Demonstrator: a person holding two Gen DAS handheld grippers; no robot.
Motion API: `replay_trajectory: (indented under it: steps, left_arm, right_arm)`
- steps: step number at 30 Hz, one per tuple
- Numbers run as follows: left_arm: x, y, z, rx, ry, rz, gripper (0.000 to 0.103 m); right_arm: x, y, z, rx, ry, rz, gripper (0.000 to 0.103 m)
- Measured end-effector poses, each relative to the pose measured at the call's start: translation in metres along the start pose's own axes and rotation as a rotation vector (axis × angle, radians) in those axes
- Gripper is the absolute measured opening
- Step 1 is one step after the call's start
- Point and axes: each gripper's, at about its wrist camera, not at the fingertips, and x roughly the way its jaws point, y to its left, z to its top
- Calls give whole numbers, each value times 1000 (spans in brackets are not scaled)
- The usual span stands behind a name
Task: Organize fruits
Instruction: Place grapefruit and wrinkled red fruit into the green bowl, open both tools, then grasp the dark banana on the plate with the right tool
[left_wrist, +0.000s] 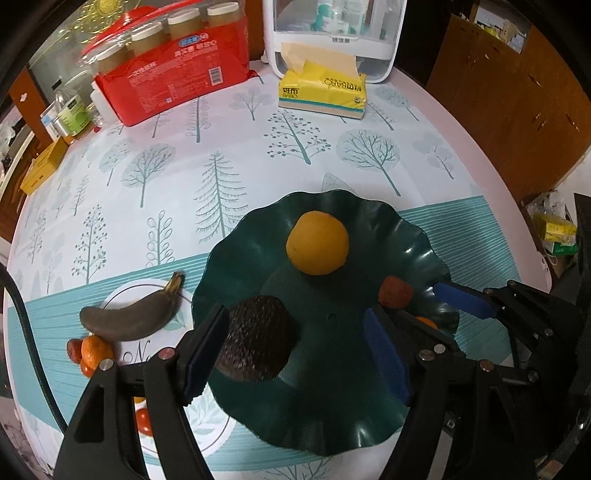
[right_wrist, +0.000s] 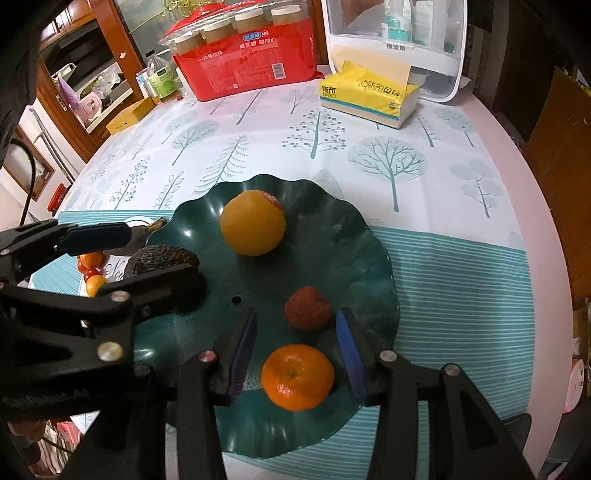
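A dark green wavy plate (left_wrist: 332, 387) (right_wrist: 354, 258) holds a large orange (left_wrist: 317, 242) (right_wrist: 253, 222), a lychee (left_wrist: 395, 292) (right_wrist: 308, 308), a mandarin (right_wrist: 297, 376) and a dark avocado (left_wrist: 256, 338) (right_wrist: 159, 258). My left gripper (left_wrist: 295, 354) is open over the plate, its left pad beside the avocado. My right gripper (right_wrist: 299, 354) is open around the mandarin, which rests on the plate. A brown banana (left_wrist: 129, 317), small mandarins (left_wrist: 94, 349) and a cherry tomato (left_wrist: 143, 422) lie on the table to the plate's left.
At the back stand a red pack of paper cups (left_wrist: 177, 74) (right_wrist: 251, 66), a yellow tissue pack (left_wrist: 323, 92) (right_wrist: 365, 96) and a white dispenser (left_wrist: 332, 33) (right_wrist: 399, 40). A yellow box (left_wrist: 40, 166) lies at the far left edge. The round table (left_wrist: 221, 155) has a tree-print cloth.
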Motion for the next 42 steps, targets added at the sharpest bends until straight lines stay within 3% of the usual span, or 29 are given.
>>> replay_trajectory:
  steps: [16,27,34,42]
  left_arm:
    - [-67,11,-37,-46,-84,15,76]
    - [-110,42,-57,-71,-158,27,76]
    - [-121,78,-69,-69,-174,6,76]
    - [-128,148,-75,-73,-172,-3,76]
  right_arm:
    - [-45,14,-8,-24,-77,6,45]
    - [-74,41,-13,-37,-117,-7,45]
    - [-82,78,-10,-45,-128,-21,45]
    - [-74,137,1,-29,-114,-28,45]
